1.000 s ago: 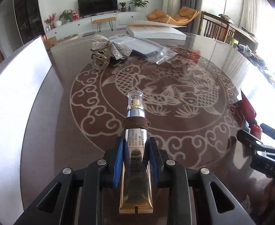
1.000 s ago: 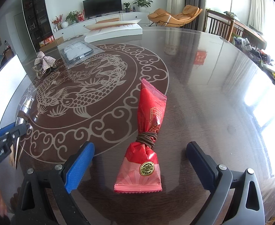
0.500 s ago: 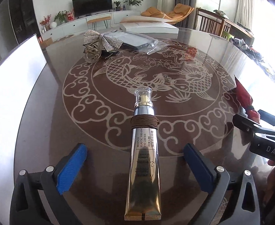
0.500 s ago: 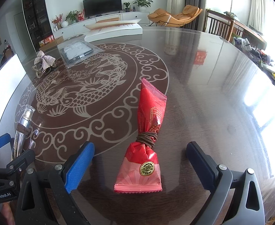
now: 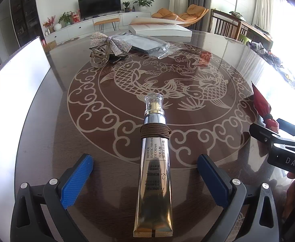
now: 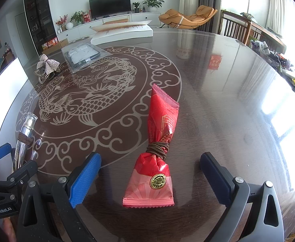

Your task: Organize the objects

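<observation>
Where carp curl in scrollwork, glossy brown table (image 6: pixel 217 104).

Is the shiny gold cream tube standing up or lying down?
Lying down. The cream tube rests flat along the table, its clear cap pointing away, between the open left hand-held gripper's fingers, untouched.
</observation>
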### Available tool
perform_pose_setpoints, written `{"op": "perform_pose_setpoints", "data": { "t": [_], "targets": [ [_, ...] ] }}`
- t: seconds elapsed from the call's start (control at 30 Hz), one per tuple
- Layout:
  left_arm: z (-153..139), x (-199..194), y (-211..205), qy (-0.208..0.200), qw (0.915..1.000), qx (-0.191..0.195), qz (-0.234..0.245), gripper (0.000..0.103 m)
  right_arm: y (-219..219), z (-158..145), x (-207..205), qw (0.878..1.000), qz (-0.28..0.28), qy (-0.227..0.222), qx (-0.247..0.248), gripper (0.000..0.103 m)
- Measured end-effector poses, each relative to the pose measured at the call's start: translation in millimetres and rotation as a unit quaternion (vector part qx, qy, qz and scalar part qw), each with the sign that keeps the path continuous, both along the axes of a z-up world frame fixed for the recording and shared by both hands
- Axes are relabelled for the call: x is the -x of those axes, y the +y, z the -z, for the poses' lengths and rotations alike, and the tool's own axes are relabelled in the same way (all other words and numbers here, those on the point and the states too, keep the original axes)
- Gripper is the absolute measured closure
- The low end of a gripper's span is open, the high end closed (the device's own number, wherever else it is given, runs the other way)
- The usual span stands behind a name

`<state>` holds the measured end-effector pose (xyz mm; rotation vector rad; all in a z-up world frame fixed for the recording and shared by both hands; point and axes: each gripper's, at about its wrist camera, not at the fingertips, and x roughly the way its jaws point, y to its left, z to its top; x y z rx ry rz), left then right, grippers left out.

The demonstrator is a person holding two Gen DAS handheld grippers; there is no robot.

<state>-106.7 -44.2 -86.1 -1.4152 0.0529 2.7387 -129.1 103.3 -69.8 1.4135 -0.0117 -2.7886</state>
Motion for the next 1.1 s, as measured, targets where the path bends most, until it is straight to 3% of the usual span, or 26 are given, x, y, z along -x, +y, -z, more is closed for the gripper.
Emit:
{"op": "perform_pose_setpoints", "data": {
  "t": [0.67,0.8,0.87,0.9,0.93,0.97,1.0,1.1],
  "targets": [
    [0.4,0.2,-0.1,0.000,1.0000,0.000,0.001,0.000,0.0,0.6,0.5,1.000,-0.002,-0.001,0.000,0.002],
    [-1.9,7.2,-1.1,-0.020,0.9996,0.001,0.017,0.000,-2.3,1.5,0.9,1.000,-0.002,-0.004,-0.009,0.002],
    [-5.1,7.1,0.5,-0.013,0.9996,0.003,0.024,0.014,-4.9,1.4,-1.5,1.000,-0.010,-0.004,-0.014,0.005],
    [-7.8,4.9,3.3,-0.003,0.9996,0.003,0.029,0.036,-5.9,-0.1,-5.1,1.000,-0.015,0.002,-0.013,0.017],
    [-10.3,2.9,6.3,0.002,0.9993,0.004,0.036,0.061,-8.1,-2.4,-9.9,1.000,-0.022,0.010,-0.014,0.041],
    [-12.1,0.9,10.2,0.005,0.9990,0.007,0.043,0.075,-9.8,-5.8,-13.2,0.999,-0.028,0.015,-0.014,0.056],
    [-12.4,-0.3,13.4,0.007,0.9988,0.010,0.047,0.078,-11.5,-7.8,-15.3,0.999,-0.031,0.013,-0.014,0.070],
    [-13.3,-8.1,14.1,0.008,0.9986,-0.016,0.050,0.079,-8.3,-13.4,-21.6,0.999,-0.035,0.002,0.031,0.076]
  ]
}}
